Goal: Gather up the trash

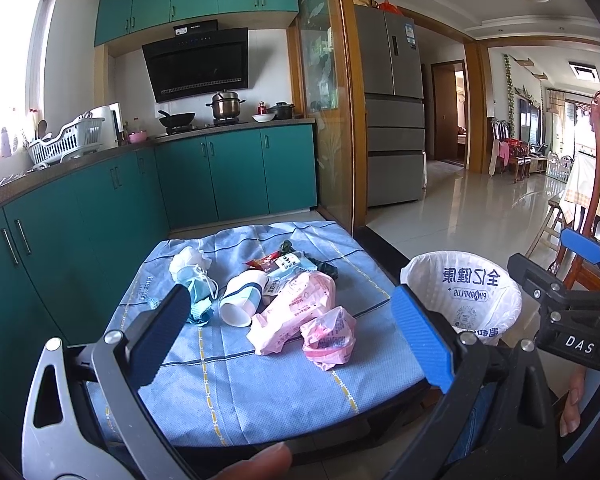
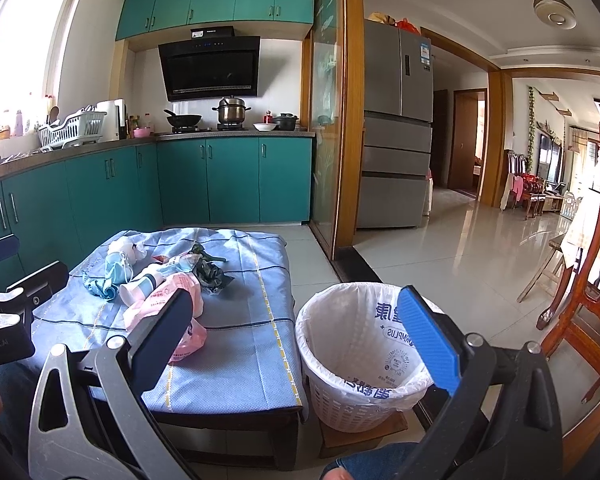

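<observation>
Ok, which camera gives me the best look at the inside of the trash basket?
The right wrist view. There the trash basket sits close, showing its whole rim and looking empty down inside the white liner. In the left wrist view the basket is partly hidden behind the left gripper's blue finger, and its bottom is out of sight.

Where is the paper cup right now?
In the left wrist view the paper cup lies on its side on the blue cloth, between the face mask and the pink wrapper.
</observation>
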The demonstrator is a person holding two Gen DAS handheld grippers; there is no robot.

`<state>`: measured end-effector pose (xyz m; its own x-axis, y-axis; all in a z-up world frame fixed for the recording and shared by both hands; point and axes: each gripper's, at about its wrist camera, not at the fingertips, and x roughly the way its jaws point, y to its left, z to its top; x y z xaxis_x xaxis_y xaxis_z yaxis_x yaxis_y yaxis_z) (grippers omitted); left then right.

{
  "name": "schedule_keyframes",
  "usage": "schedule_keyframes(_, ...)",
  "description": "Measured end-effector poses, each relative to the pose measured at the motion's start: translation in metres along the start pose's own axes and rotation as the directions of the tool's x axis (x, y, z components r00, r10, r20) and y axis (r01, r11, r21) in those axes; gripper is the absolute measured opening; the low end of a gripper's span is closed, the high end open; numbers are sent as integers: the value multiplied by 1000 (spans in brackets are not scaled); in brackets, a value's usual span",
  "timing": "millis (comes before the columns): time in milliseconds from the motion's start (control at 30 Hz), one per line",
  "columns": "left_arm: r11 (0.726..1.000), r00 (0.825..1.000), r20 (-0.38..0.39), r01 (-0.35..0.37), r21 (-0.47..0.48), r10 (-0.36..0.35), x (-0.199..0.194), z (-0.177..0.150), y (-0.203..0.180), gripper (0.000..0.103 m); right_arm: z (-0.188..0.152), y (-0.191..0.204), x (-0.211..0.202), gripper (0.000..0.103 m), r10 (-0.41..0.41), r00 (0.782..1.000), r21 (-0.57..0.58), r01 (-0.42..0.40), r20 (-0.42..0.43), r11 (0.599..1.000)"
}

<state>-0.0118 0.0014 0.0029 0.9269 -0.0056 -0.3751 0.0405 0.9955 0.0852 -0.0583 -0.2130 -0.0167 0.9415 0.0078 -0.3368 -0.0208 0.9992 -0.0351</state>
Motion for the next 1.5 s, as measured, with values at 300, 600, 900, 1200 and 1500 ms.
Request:
schedule_keyframes(300, 1000, 1000, -2, -1, -2, 1, 2, -2, 0, 100, -1, -1, 3, 100, -5, 1000, 1, 5, -4, 1000)
schedule_keyframes(600, 1000, 1000, -10, 2, 0, -2, 7, -5, -1, 100, -4, -6, 7, 100, -32, 999, 12, 32, -20, 999)
schedule_keyframes(900, 1000, 1000, -30, 5, 9, -5, 15, -7, -5, 100, -7, -9, 11, 100, -36, 999, 16, 37, -32, 999)
schedule_keyframes(1200, 999, 999, -48, -22, -26, 21, 37, -3, 17, 100, -7, -14, 23, 100, -26, 999, 36, 28, -45, 999)
schedule_keyframes(1500, 948, 976, -178, -174, -266, 129, 142, 38, 144, 53, 19, -12, 135, 100, 194, 971, 82, -184, -140, 979)
